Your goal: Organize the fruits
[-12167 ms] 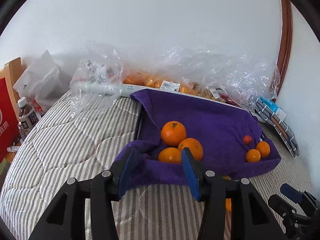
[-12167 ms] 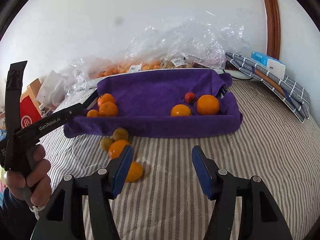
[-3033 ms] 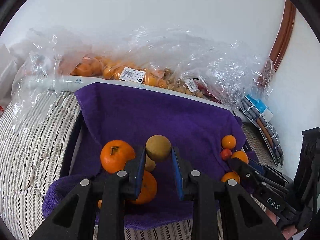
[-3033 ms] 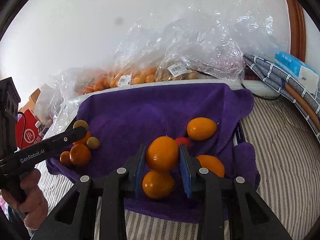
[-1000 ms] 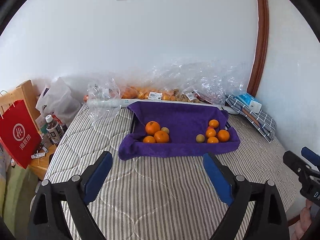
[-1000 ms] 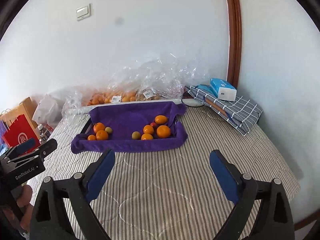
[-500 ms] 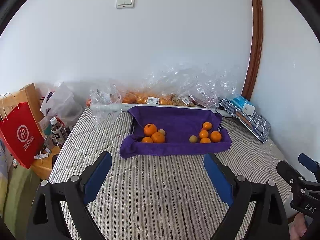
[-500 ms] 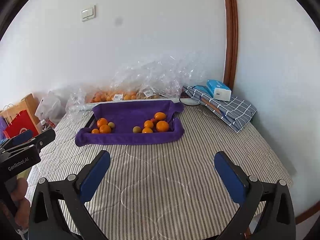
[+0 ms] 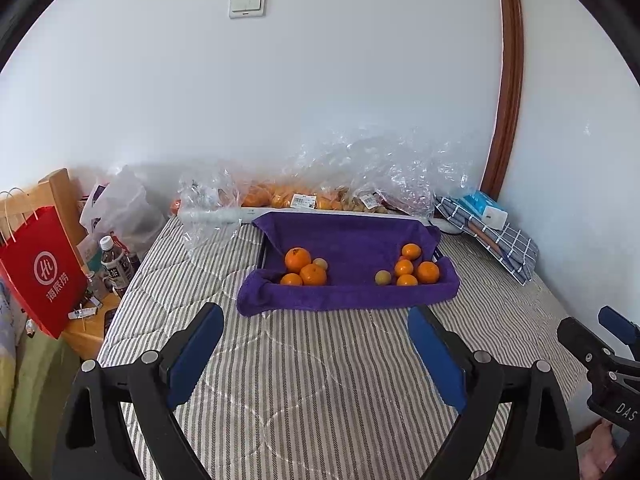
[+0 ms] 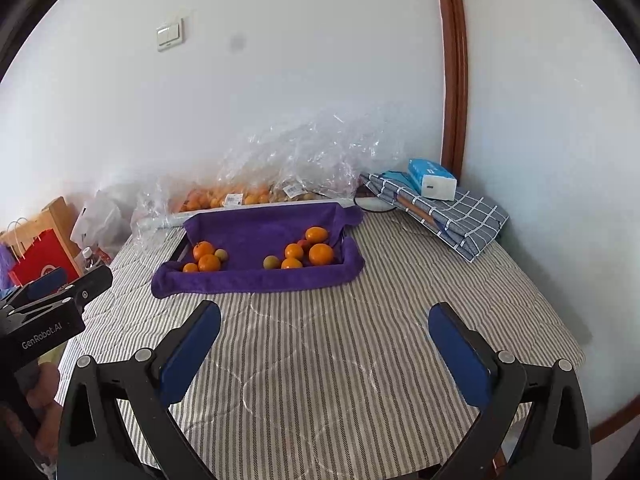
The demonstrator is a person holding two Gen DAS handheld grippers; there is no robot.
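A tray lined with a purple towel sits on the striped bed. Inside it are two groups of fruit: oranges and a small greenish fruit at the left, and several oranges with a greenish fruit at the right. My left gripper is open and empty, well back from the tray over the bed. My right gripper is open and empty, also well back. Each gripper shows at the edge of the other's view.
Clear plastic bags of fruit lie along the wall behind the tray. A folded checked cloth with a blue box is at the back right. A red paper bag and bottles stand off the bed's left edge.
Both grippers have drawn slightly farther back from the tray, which looks a little smaller. Both stay wide open and empty. The fruit has not moved.
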